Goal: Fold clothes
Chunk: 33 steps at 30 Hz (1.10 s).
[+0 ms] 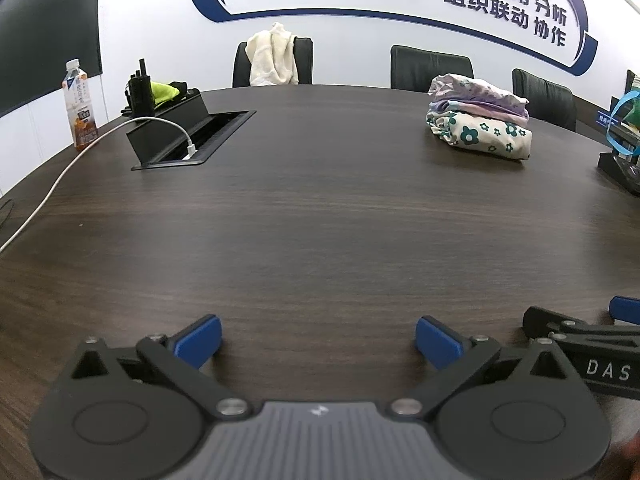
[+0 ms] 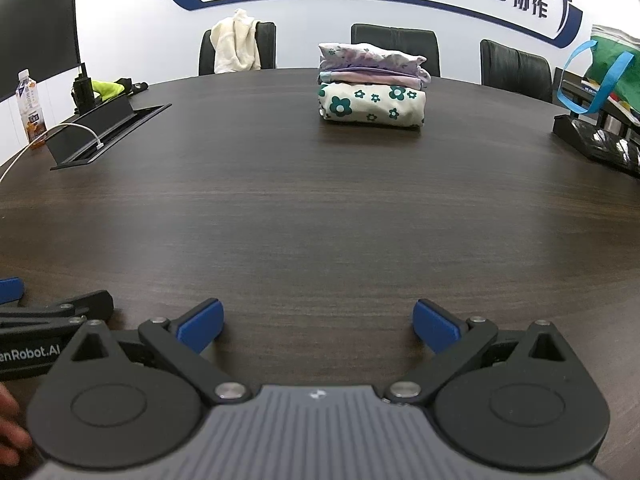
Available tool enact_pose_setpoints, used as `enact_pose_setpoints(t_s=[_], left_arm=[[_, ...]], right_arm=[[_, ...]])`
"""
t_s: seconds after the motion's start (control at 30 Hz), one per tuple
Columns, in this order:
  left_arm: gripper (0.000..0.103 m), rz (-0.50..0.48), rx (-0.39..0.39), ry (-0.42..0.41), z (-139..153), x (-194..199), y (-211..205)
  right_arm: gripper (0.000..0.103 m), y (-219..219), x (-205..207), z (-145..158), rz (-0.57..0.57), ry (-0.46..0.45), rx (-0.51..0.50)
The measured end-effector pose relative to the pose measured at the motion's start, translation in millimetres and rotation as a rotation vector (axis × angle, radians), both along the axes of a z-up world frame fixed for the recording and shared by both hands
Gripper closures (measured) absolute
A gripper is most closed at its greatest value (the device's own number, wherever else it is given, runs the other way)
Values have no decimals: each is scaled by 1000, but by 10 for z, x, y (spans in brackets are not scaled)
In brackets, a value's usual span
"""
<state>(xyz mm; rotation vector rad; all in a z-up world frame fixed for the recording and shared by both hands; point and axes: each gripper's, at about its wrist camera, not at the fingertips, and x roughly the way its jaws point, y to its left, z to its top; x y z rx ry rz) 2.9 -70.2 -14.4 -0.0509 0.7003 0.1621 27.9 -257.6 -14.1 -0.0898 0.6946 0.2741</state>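
Right wrist: both grippers [image 2: 318, 326] [image 1: 318, 340] wide, empty, low over table [image 2: 320, 220]. Stack [image 2: 372, 84] folded; I'd fetch the cream garment [image 2: 236, 46] next, pinching one edge.

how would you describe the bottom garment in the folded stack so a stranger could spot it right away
On the dark wood table, look toward the far side for the stack of folded clothes. The bottom garment is cream with dark green flowers, unlike the lilac and pink pieces above it.
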Motion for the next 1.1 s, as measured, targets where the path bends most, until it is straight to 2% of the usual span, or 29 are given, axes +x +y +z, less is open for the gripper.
enact_pose_setpoints(t_s=[1.1], left_arm=[[0,-15,1,-1,-2,-3,-9]], right_arm=[[0,4,-30,2,5,-1,1]])
